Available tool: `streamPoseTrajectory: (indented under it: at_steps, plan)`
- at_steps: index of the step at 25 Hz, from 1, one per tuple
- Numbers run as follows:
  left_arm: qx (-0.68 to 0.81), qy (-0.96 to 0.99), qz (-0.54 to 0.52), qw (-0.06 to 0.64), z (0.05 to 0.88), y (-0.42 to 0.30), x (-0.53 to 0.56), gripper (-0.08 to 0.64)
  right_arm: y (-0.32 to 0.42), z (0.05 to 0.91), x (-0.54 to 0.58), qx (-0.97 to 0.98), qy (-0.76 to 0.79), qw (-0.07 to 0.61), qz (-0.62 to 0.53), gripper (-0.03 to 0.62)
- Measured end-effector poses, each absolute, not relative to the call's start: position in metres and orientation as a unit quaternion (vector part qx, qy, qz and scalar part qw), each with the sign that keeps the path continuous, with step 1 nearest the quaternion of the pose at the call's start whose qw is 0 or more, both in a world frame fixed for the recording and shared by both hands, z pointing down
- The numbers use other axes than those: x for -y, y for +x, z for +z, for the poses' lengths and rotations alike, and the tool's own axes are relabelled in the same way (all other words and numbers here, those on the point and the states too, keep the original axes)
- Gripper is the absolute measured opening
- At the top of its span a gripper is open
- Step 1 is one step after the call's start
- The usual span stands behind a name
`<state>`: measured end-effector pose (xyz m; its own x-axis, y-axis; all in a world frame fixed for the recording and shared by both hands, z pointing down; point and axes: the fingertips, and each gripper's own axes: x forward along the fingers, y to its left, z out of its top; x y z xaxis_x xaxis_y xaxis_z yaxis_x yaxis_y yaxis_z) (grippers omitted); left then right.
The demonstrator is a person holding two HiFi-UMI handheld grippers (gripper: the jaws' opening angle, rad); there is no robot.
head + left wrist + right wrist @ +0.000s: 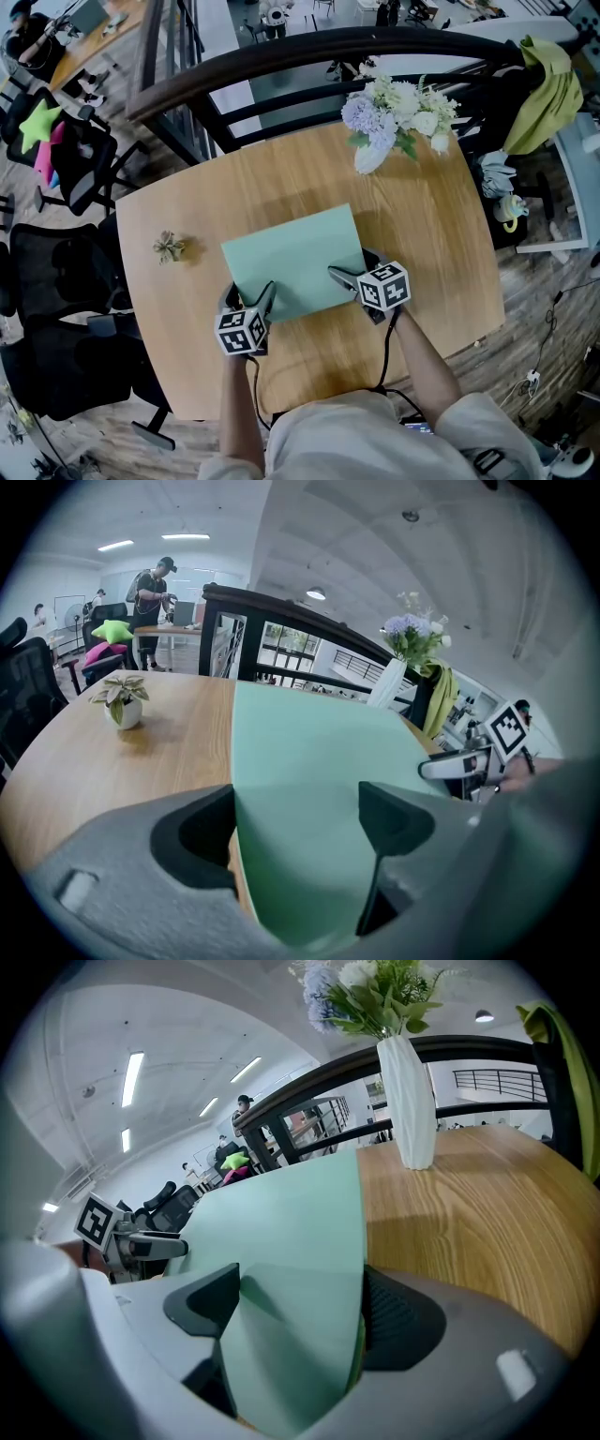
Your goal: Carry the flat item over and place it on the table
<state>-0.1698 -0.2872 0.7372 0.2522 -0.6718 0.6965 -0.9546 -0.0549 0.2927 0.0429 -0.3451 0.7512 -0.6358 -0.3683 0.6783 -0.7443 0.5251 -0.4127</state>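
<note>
Head view: I read the left gripper (pixel 251 298) and right gripper (pixel 354 272) toward the near edge of the desk (pixel 187 216). Both sets of fingers are spread wide, and the near edge of the green sheet (pixel 295 258) passes between them unclamped. The sheet lies at the desk's centre. A small plant (pixel 170 247) stands at the desk's left side and a flower vase (pixel 394 117) at its far edge.
</note>
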Motion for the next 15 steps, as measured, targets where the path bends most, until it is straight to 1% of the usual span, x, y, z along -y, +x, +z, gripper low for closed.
streamPoseTrajectory:
  at_steps: [15]
  plan:
    - [0.574, 0.697, 0.197, 0.381, 0.7441, -0.1665, 0.2808, 0.42, 0.0462, 0.7597, 0.3368, 0.819, 0.333, 0.278, 0.377, 0.405]
